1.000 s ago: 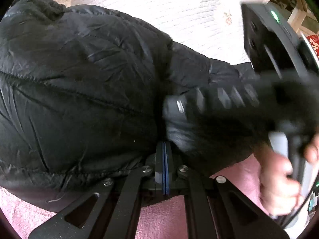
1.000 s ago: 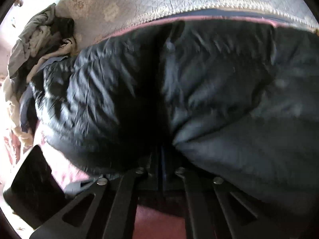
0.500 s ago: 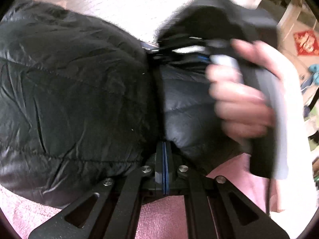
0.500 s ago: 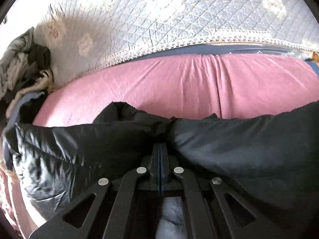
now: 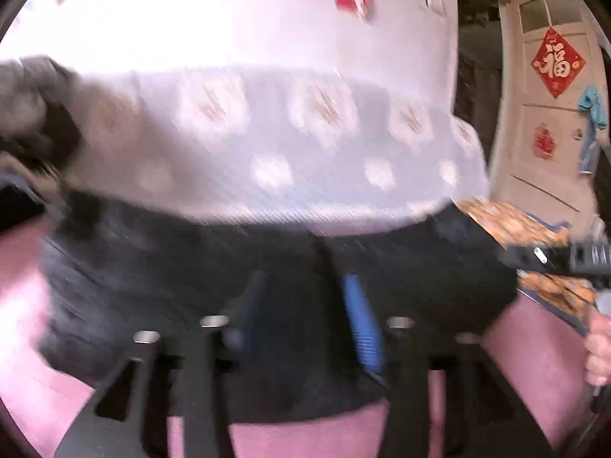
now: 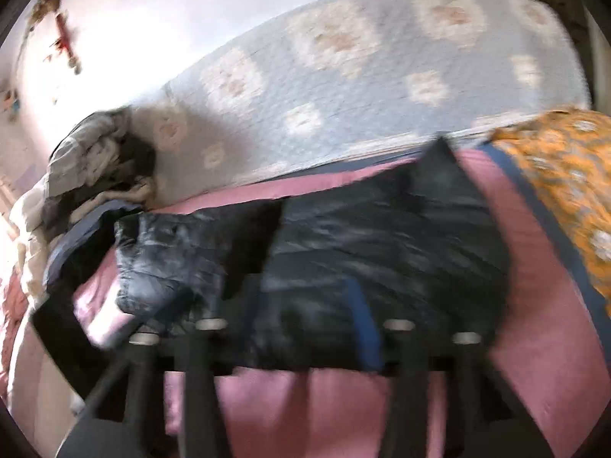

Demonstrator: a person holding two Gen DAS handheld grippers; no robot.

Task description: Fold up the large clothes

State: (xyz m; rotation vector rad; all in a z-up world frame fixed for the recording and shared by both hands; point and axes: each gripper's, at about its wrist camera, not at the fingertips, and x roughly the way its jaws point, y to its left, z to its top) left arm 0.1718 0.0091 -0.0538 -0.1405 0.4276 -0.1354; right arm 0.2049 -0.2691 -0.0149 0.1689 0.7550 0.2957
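Observation:
A black puffer jacket [image 5: 160, 267] lies folded on the pink bed sheet [image 5: 23, 343]; it also shows in the right wrist view [image 6: 382, 236]. My left gripper [image 5: 305, 305] is open, its blue-padded fingers [image 5: 361, 324] spread over the jacket's near edge and holding nothing. My right gripper [image 6: 301, 320] is open too, its fingers apart over the jacket's near edge. The right gripper's body [image 5: 565, 257] and the hand holding it show at the right edge of the left wrist view. Both views are blurred by motion.
A light blue quilted blanket [image 6: 382, 68] lies behind the jacket. A heap of other clothes [image 6: 88, 160] sits at the far left. An orange patterned cloth [image 6: 565, 175] lies at the right. A door [image 5: 550, 95] with red decorations stands at the far right.
Both grippers have opened and let go of the jacket, which now lies on the bed. Both have pulled back and tilted up, so more of the room shows.

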